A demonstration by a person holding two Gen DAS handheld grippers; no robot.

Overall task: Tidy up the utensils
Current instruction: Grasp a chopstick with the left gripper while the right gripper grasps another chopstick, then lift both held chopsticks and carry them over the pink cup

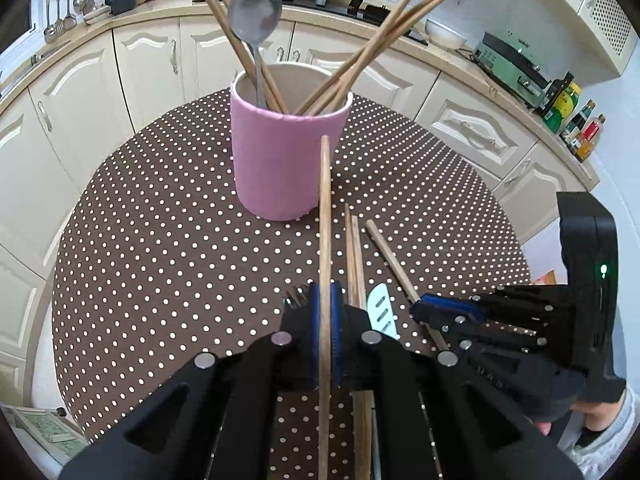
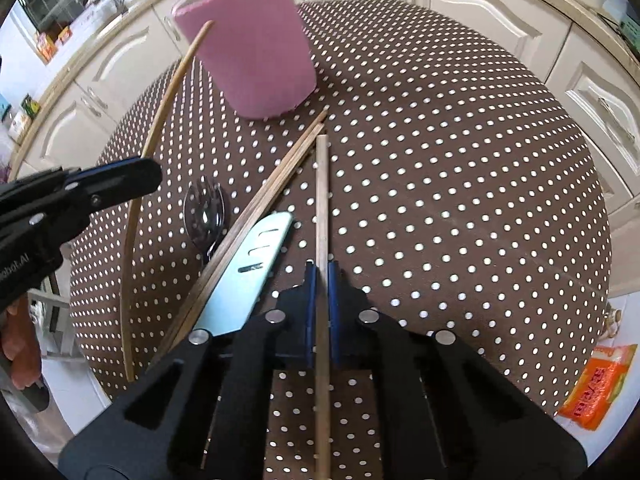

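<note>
A pink cup (image 1: 280, 160) (image 2: 256, 48) stands on the round table and holds several wooden chopsticks and a metal spoon (image 1: 256, 12). My left gripper (image 1: 326, 294) (image 2: 150, 174) is shut on one chopstick (image 1: 325, 208) (image 2: 160, 128), raised above the cloth and pointing at the cup. Just to its right, my right gripper (image 2: 321, 272) (image 1: 420, 308) is shut on another chopstick (image 2: 322, 200) (image 1: 390, 256), low over the cloth. Between the two grippers lie a pair of chopsticks (image 2: 272, 192) (image 1: 354, 256), a pale slotted spatula (image 2: 256, 264) (image 1: 382, 312) and a metal fork (image 2: 206, 212).
The table wears a brown dotted cloth (image 1: 160, 240) (image 2: 440, 160). Cream cabinets and a counter curve round behind it, with bottles (image 1: 576, 120) at the right. An orange packet (image 2: 596, 388) lies on the floor. A person's hand (image 1: 560, 412) holds the right gripper.
</note>
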